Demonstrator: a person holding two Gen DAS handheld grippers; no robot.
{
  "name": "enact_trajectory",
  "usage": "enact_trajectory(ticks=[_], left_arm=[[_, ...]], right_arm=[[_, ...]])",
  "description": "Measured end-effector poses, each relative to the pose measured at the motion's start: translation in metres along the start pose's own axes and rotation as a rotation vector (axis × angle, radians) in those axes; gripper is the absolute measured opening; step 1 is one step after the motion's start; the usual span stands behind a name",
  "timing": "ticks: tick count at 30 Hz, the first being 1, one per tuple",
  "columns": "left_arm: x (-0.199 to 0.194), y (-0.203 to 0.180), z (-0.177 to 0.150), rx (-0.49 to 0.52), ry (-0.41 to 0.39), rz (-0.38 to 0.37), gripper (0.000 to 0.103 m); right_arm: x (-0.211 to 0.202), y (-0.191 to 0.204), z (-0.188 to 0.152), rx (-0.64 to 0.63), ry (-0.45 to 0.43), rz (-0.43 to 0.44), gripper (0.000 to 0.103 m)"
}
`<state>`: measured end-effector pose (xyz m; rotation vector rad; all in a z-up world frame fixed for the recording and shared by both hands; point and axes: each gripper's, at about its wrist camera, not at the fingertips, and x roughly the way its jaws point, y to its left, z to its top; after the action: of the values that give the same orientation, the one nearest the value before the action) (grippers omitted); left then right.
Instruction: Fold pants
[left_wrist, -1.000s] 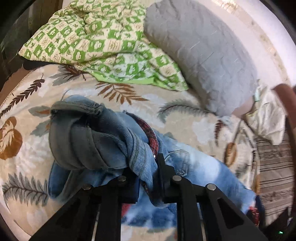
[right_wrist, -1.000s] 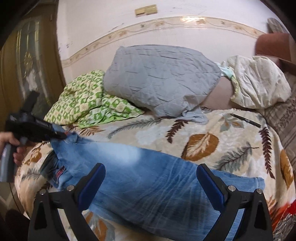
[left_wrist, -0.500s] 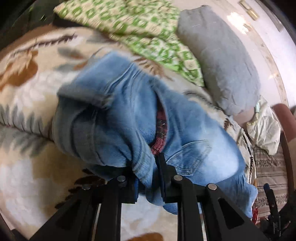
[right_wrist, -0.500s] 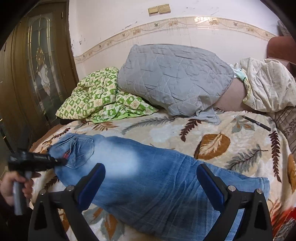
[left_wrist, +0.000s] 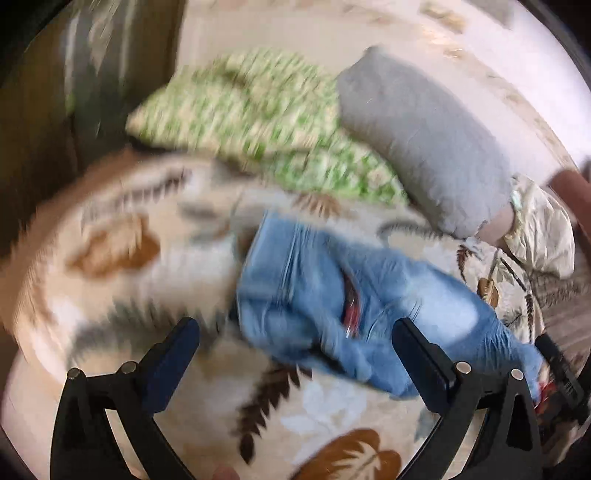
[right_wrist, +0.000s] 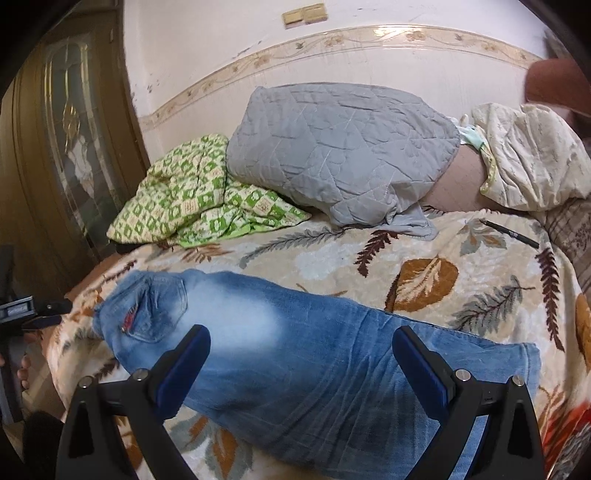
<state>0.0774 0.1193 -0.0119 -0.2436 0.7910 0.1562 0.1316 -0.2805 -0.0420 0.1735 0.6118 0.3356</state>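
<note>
Light blue jeans lie lengthwise on the leaf-print blanket, waist end at the left, legs running right. In the blurred left wrist view the rumpled waist end rests on the blanket just beyond my left gripper. Its jaws are opening wide, with no pad touching the denim. The right wrist view shows that gripper at the far left edge, held by a hand. My right gripper hovers open over the middle of the jeans, holding nothing.
A grey quilted pillow and a green patterned quilt lie at the head of the bed. A cream bundle sits at the far right, with a black pen below it. A wooden door stands left.
My left gripper let go of the waistband, opened wide and drew back from the jeans. The waist end now lies flat on the blanket. My right gripper stayed open and barely moved.
</note>
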Motion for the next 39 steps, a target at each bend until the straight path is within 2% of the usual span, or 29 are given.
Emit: enact_trajectory(ticks=[2,6,10,12,13,17,19,21,23,28,32,36,39], left_arm=[[-0.002,-0.015,0.005,0.072,-0.048,-0.017,0.103],[0.023,-0.063,0.006,0.248,-0.1,-0.123,0.103],[0.071,-0.102,-0.004,0.397,-0.031,-0.14,0.103],[0.092,-0.113,-0.01,0.445,0.015,-0.133,0.103],[0.098,-0.116,-0.012,0.458,0.03,-0.122,0.103],[0.134,-0.11,-0.007,0.417,0.11,-0.043,0.103],[0.147,-0.1,0.001,0.365,0.147,-0.057,0.103],[0.147,-0.096,0.004,0.364,0.126,-0.066,0.103],[0.148,-0.096,0.006,0.387,0.115,-0.068,0.103],[0.153,-0.098,0.006,0.385,0.087,-0.054,0.103],[0.15,-0.098,0.005,0.396,0.079,-0.046,0.103],[0.148,-0.092,0.007,0.387,0.079,-0.066,0.103],[0.152,-0.082,0.011,0.371,0.076,-0.019,0.103]], right_arm=[[-0.013,-0.009,0.003,0.051,-0.005,-0.015,0.1],[-0.053,-0.052,0.007,0.171,0.023,-0.073,0.1],[-0.089,-0.1,0.015,0.256,0.064,-0.183,0.1],[-0.094,-0.127,0.02,0.317,0.111,-0.18,0.101],[-0.091,-0.142,0.021,0.351,0.163,-0.162,0.101],[-0.064,-0.185,0.007,0.512,0.34,-0.103,0.101],[-0.049,-0.201,-0.009,0.633,0.408,-0.031,0.101],[-0.041,-0.207,-0.023,0.71,0.445,0.013,0.101],[-0.038,-0.205,-0.03,0.746,0.442,0.054,0.101],[-0.032,-0.178,-0.034,0.719,0.459,0.026,0.101],[-0.014,-0.171,-0.024,0.625,0.465,-0.094,0.101],[0.005,-0.182,-0.015,0.611,0.474,-0.128,0.101],[0.006,-0.178,-0.008,0.586,0.435,-0.12,0.101]])
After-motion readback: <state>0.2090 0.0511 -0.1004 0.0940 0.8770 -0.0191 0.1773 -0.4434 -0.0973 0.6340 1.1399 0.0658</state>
